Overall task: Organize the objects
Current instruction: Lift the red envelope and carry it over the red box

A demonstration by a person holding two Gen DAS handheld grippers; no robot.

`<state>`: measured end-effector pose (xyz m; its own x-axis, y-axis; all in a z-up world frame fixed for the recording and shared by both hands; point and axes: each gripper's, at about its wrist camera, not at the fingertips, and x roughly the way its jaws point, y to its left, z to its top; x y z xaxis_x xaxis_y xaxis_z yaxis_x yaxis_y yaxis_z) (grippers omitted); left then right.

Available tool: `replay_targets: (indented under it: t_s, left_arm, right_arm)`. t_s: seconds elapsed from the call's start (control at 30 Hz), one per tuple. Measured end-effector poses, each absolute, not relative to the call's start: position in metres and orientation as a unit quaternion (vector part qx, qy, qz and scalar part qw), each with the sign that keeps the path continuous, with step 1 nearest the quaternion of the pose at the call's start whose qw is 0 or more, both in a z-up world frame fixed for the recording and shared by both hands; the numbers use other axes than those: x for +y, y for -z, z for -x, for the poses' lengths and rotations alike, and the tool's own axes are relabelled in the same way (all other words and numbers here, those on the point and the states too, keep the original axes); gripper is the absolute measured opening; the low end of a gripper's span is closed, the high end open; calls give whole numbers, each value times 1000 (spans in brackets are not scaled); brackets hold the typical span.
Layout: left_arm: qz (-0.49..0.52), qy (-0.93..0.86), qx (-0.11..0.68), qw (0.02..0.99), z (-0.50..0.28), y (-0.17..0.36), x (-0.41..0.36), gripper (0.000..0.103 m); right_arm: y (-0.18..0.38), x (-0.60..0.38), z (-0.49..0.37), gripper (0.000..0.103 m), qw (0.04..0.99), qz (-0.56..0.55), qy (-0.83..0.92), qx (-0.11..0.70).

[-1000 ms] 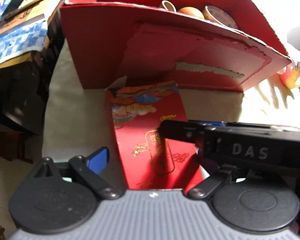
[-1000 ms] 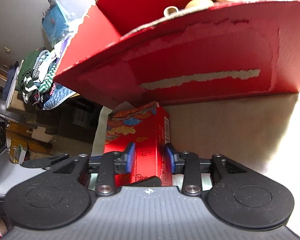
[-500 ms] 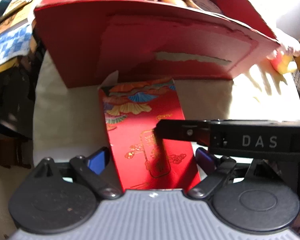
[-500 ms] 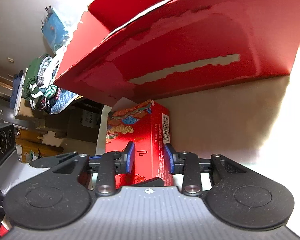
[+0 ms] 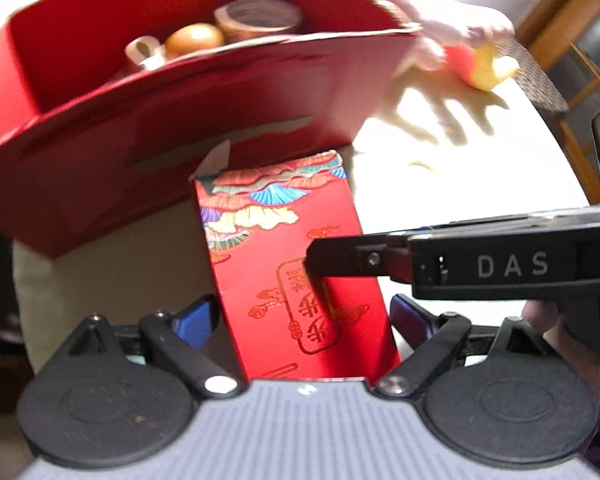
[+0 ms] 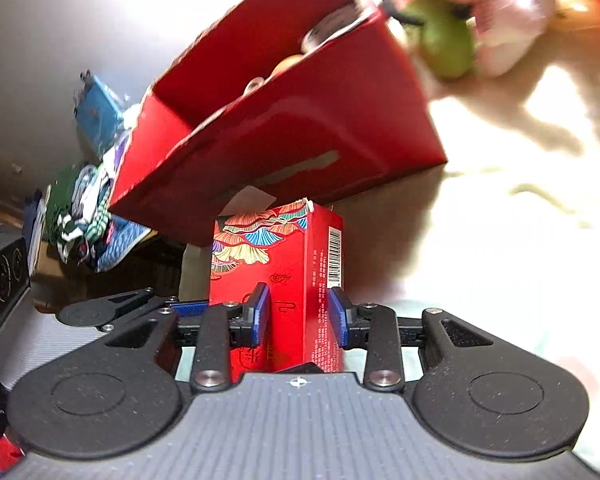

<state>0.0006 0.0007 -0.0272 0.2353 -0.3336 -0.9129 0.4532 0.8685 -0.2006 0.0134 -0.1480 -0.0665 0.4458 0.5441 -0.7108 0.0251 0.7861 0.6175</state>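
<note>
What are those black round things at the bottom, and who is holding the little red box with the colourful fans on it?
Those black round parts belong to two grabbing tools, called grippers. A person holds one in each hand, and each gripper has a camera that looks out along its two blue-tipped fingers, so you get two pictures of one moment.

In the right camera's picture, the right gripper squeezes the small red box by its narrow sides. In the left camera's picture, the left gripper stands wide around the same box, and its pads do not seem to press.

Behind it, on the pale table, stands a big red carton holding tape rolls and an orange ball. A soft toy lies nearby.
</note>
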Motion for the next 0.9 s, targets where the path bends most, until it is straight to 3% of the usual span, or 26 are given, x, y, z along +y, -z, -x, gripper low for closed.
replay_targets:
  t_s: [0.63, 0.9]
  left_arm:
    - [-100, 361, 457, 807, 1, -35, -92, 91]
    - [-74, 337, 413, 843, -23, -71, -79, 91]
  right_arm:
    - [6, -241, 22, 35, 879, -310, -100, 350]
    - [-26, -236, -9, 35, 896, -297, -134, 301]
